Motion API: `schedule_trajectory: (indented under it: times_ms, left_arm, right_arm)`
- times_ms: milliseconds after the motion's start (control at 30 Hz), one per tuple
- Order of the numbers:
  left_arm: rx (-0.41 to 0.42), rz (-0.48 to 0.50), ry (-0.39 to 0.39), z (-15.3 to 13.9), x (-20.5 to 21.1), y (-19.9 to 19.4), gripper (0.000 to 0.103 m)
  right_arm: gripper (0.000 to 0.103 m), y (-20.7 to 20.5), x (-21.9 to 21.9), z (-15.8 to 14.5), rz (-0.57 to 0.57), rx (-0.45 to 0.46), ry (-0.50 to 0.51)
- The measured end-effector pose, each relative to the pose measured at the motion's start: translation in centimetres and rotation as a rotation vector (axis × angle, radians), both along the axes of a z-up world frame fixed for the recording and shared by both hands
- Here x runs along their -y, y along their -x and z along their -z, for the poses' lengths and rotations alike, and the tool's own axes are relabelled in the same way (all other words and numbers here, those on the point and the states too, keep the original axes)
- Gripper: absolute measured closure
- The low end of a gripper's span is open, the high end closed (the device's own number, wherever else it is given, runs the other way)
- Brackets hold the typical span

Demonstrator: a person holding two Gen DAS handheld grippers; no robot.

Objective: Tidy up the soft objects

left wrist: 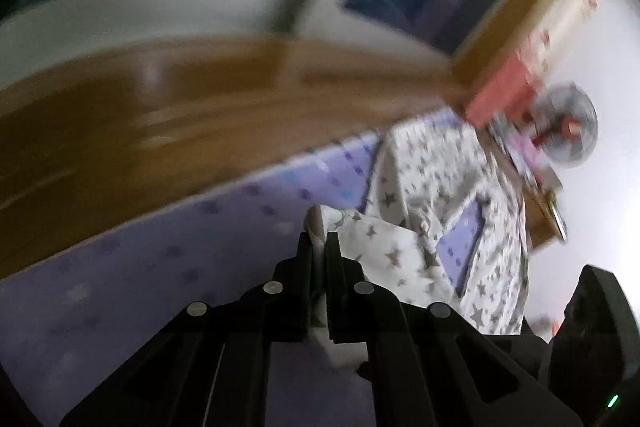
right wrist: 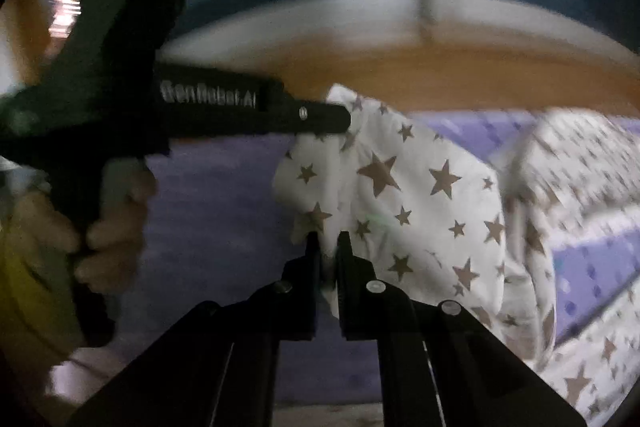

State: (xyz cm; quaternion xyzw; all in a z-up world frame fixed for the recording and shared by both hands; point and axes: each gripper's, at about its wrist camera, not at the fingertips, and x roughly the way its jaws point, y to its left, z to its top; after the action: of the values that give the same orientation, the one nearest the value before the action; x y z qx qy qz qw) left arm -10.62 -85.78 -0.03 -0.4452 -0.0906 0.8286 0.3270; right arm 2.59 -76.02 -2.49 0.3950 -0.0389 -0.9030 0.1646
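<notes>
White cotton with grey stars: this sheet (right wrist: 420, 195) lies crumpled on the purple mattress cover (right wrist: 208, 227). I have my left gripper (left wrist: 319, 239) clenched on its edge. My right gripper (right wrist: 328, 239) is clenched on another fold of it.

One star-print white cloth (right wrist: 420, 195) ahead of both claws; one purple dotted sheet (left wrist: 140, 279) beneath; two grippers; one fan (left wrist: 570, 135) far right.

Ahead of the gripper lies a purple dotted mat (left wrist: 168, 259), wooden floor (left wrist: 160, 107) beyond it, and off right what may be a small fan (left wrist: 570, 131).
</notes>
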Motion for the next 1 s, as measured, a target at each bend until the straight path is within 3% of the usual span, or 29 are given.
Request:
schedule_trajectory:
  times_ms: [200,300,400,567,667,767,900,1000]
  left_arm:
    - [-0.070,-0.258,-0.017,-4.5,10.4,-4.7,0.098]
    - [-0.103,-0.334,0.042,-4.2,13.3,-5.6,0.098]
    - [-0.070,-0.392,0.103,-1.3,15.0,-4.5,0.098]
    - [0.046,-0.431,0.136,4.9,16.5,-1.9,0.098]
    - [0.074,-0.437,0.153,7.0,16.8,-1.0,0.098]
    - [0.069,-0.418,0.170,7.4,16.5,-0.4,0.097]
    - [0.076,-0.391,0.186,7.3,16.4,0.0,0.094]
    - [0.087,-0.383,0.186,6.9,16.9,-0.5,0.085]
  right_arm:
    - [0.097,-2.2,7.5,-4.3,-0.256,-0.089,0.063]
    - [0.097,-1.5,11.2,-3.5,-0.337,-0.074,0.038]
    - [0.097,0.5,14.4,-1.0,-0.393,-0.031,-0.008]
    - [0.097,3.6,17.7,5.5,-0.425,0.082,-0.121]
    - [0.094,4.0,18.4,6.3,-0.420,0.086,-0.134]
    - [0.090,4.2,18.9,6.4,-0.425,0.085,-0.148]
    - [0.068,4.4,18.0,5.9,-0.432,0.103,-0.127]
    - [0.060,4.2,16.9,4.5,-0.447,0.115,-0.123]
